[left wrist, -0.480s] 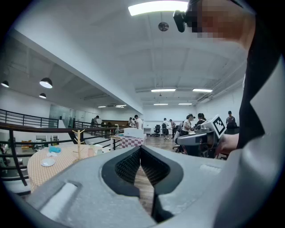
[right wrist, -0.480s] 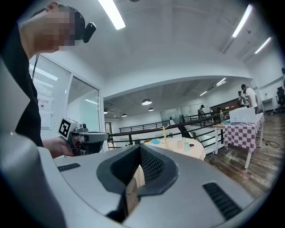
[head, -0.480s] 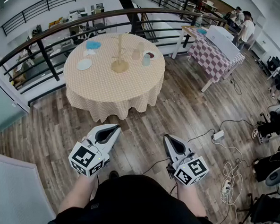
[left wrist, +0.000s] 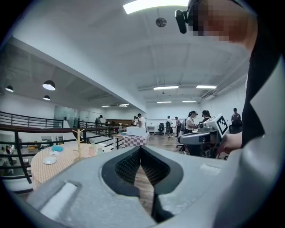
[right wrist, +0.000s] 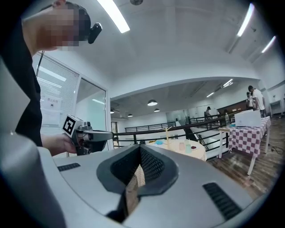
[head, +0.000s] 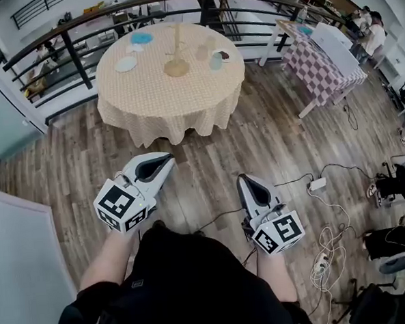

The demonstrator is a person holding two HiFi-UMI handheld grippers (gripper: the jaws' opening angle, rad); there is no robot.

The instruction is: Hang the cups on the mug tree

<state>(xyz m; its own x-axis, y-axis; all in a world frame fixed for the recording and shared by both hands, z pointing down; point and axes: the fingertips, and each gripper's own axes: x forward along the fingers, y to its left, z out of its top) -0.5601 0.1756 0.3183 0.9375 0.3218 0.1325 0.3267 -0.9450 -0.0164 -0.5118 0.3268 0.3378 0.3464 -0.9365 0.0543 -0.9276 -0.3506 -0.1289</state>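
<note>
Left gripper (head: 169, 157) and right gripper (head: 245, 180) are both out front, roughly level, jaws pressed together with nothing between them. The work sits well ahead across the wood floor (head: 276, 139): a round table (head: 172, 105) with the mug tree (head: 176, 57) standing near its middle, bare of cups as far as I can tell. Two cups (head: 215, 62) stand just to the right of it, and plates (head: 126, 64) lie to the left.

So the step looks like the approach, with nothing within reach yet. Best to close in on the side nearest the cups and open a gripper before reaching. Take a cup by its wall so the handle stays free for a peg. The tree looks light, so the other gripper could steady its base.
</note>
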